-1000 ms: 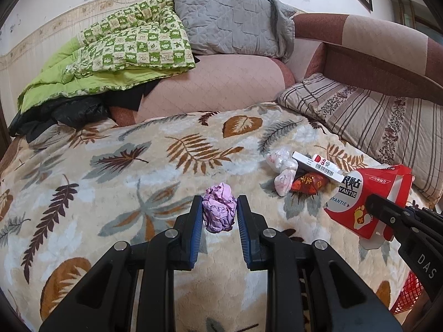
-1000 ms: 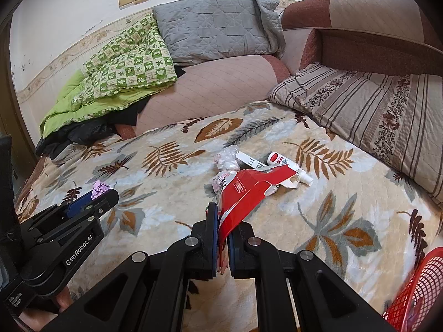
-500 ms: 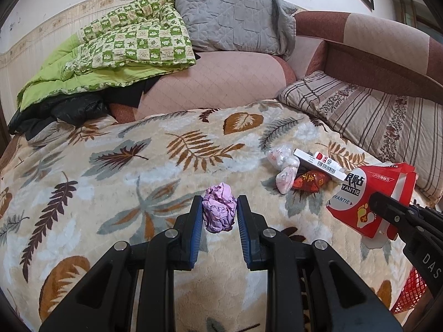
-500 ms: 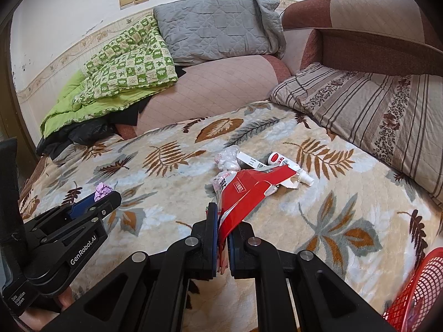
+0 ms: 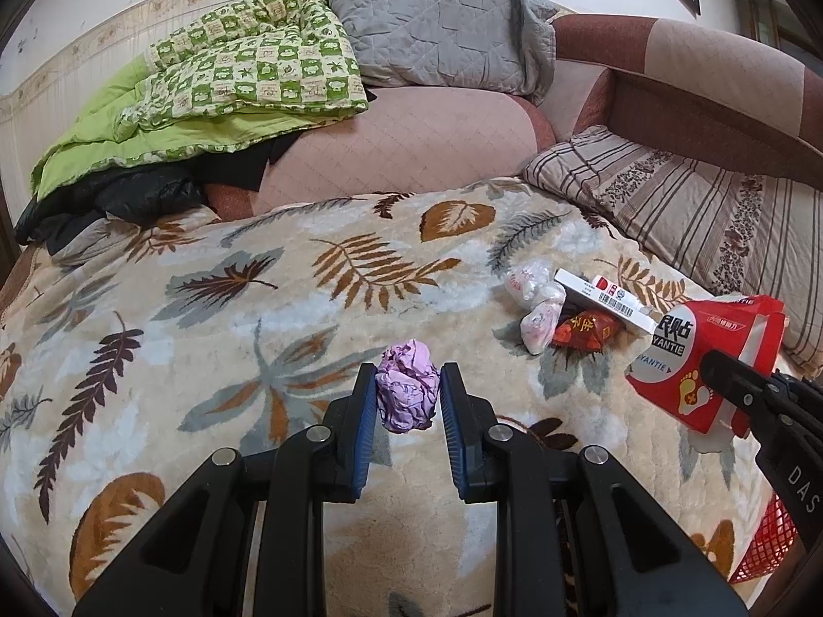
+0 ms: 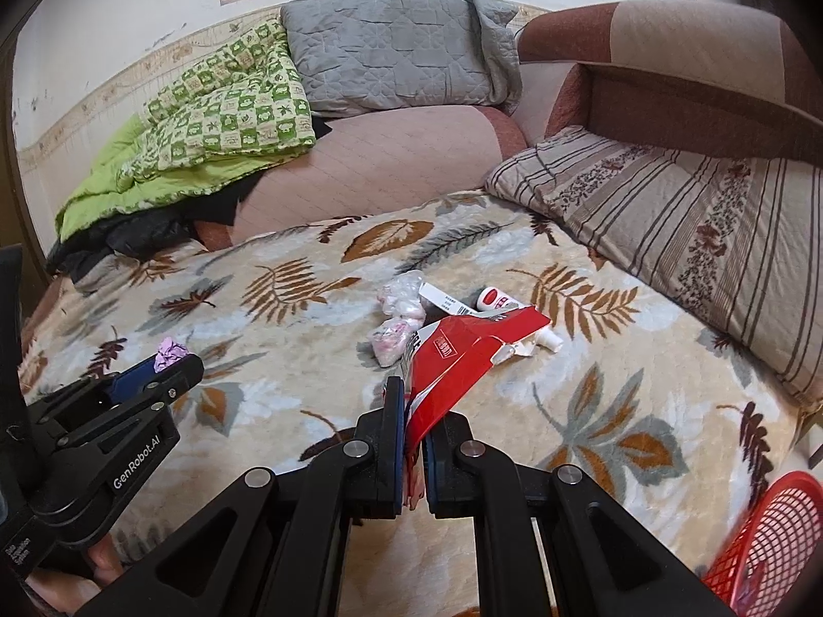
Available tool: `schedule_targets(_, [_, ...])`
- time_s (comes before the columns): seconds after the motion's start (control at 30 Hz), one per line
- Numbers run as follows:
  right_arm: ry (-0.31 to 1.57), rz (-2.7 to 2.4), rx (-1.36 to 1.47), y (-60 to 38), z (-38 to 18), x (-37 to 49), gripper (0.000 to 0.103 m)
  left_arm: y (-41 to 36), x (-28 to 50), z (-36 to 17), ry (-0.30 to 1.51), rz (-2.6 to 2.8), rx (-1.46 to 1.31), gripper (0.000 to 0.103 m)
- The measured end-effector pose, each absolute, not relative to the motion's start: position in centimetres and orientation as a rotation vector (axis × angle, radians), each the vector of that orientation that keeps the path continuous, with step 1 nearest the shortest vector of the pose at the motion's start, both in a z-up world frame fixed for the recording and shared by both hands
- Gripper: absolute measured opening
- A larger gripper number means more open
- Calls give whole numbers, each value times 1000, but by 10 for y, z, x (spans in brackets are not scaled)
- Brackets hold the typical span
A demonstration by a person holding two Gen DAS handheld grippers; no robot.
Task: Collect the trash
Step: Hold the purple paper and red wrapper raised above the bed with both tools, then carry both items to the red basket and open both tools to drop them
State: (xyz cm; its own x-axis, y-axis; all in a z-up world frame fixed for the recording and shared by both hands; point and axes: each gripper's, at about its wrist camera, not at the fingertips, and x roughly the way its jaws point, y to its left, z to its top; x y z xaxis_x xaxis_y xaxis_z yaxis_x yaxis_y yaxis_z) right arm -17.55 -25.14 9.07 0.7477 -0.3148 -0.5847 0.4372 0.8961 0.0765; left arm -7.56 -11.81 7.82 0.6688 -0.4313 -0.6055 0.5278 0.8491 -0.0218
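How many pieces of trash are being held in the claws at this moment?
2: a crumpled purple paper ball in the left claw, and a torn red packet in the right claw.

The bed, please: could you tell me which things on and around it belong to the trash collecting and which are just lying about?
Part of the job:
- purple paper ball in the left gripper
- red packet in the right gripper
- white wrappers
- small red wrapper
- white box
- tube
- red basket

Just lying about:
- green quilt
- grey pillow
- striped pillow
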Motion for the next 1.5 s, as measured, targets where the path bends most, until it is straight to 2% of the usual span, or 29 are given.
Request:
schedule_targets(0.5, [568,-389,283,-267,95,-188,7,-129,-81,71,652,-585,193,23])
schedule_targets(0.83, [438,-385,474,-308,116,-267,7,-142,-109,84,690,-837,189,23])
schedule_targets(1.03, [464,-514,479,-347,113,-364,7,-180,-159,107,710,-1026,209,23])
schedule_targets(1.23, [464,-712,518,-393,112,-467,7,-256,-242,118,763,-1331,252,23])
schedule_targets(1.5, [501,-810,621,-431,81,-510,11,-349,-328,100,877,-1559,328,25])
